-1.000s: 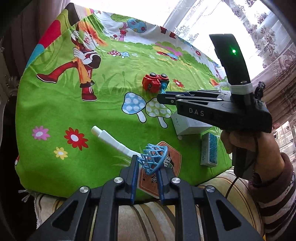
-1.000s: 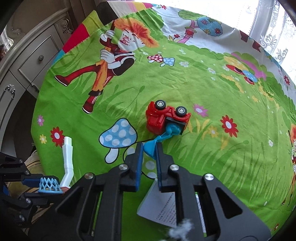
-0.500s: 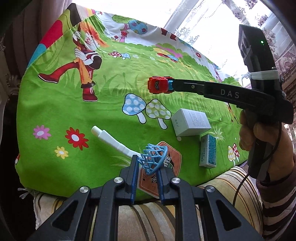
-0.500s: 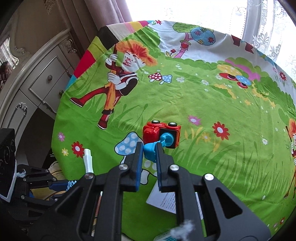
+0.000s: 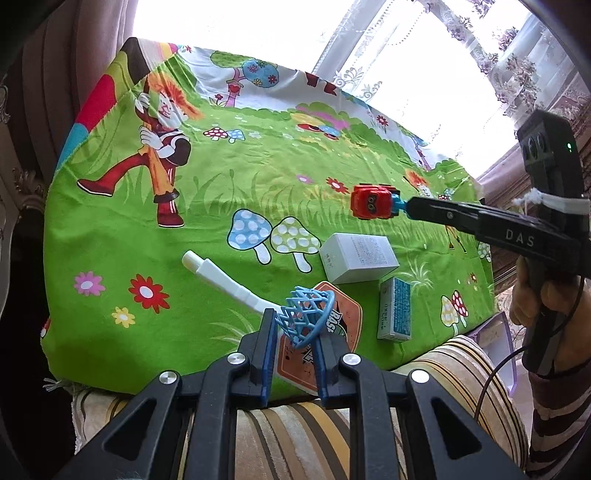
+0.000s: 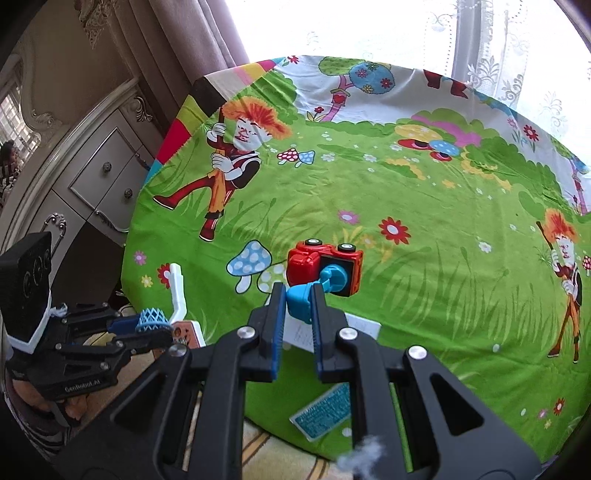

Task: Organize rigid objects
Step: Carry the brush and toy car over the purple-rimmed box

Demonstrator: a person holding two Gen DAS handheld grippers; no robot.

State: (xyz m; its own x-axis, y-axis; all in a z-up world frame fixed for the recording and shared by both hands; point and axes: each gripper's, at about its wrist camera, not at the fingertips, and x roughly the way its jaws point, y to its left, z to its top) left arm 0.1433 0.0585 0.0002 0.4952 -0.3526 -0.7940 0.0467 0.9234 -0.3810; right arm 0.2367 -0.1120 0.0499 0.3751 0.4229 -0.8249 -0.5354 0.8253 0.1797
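- While I'm holding it off the cloth (image 5: 221, 206), R gripper (image 6: 298, 299) is pinching the red toy car (image 6: 321, 264) by its blue rear piece, wheels up, nose pointing away.
- L gripper (image 5: 295, 325) is clamping the blue net hoop (image 5: 308, 314), white handle running up-left.

We see a tabletop covered by a bright green cartoon cloth (image 6: 424, 206) printed with mushrooms, flowers and orange-haired figures, its far edge running white with trees. Behind that far edge a window (image 6: 351, 26) pours in strong daylight through white lace curtains (image 6: 517, 66); heavier mauve drapes (image 6: 177, 48) hang at the far left corner. Left of the tabletop stands an ornate cream cabinet (image 6: 92, 173) with carved trim, drawers and metal knobs. Along the near edge runs striped upholstery (image 5: 424, 369) in cream, gold and brown bands.
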